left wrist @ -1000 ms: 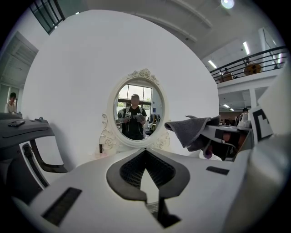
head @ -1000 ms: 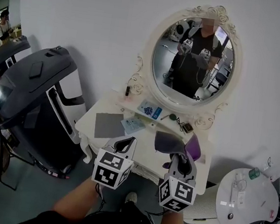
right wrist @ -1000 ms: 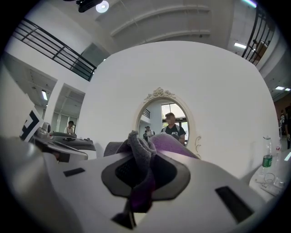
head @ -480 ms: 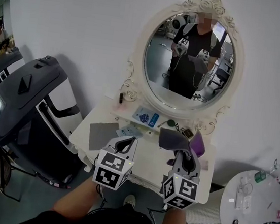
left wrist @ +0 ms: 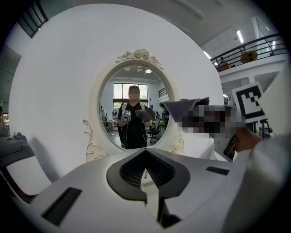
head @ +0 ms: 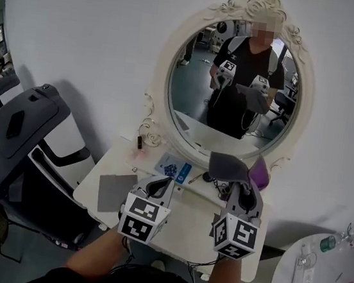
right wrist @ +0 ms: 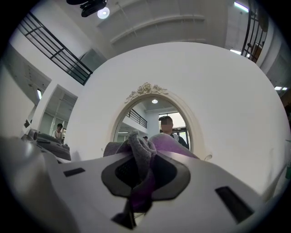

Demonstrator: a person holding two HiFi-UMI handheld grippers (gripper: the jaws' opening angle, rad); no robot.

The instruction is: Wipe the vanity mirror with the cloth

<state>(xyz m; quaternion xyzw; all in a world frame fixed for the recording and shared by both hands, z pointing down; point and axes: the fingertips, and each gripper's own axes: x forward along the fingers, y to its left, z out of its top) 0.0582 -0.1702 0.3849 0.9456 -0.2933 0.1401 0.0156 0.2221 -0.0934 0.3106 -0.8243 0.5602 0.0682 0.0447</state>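
My left gripper (head: 158, 185) hung empty, jaws pressed together; my right gripper (head: 241, 190) pinched the bunched grey-and-purple cloth (head: 228, 166) short of the oval, white-framed vanity mirror (head: 197, 88). Only a fold was clamped (a thin hold), so I judged drag on the mirror might pull it free.

A plain white wall (head: 82, 28) backs the white worktop (head: 189, 220), with a dark grey machine (head: 17, 129) on the grey floor (head: 39, 255) to its left and a rounded white unit (head: 315, 272) to its right.
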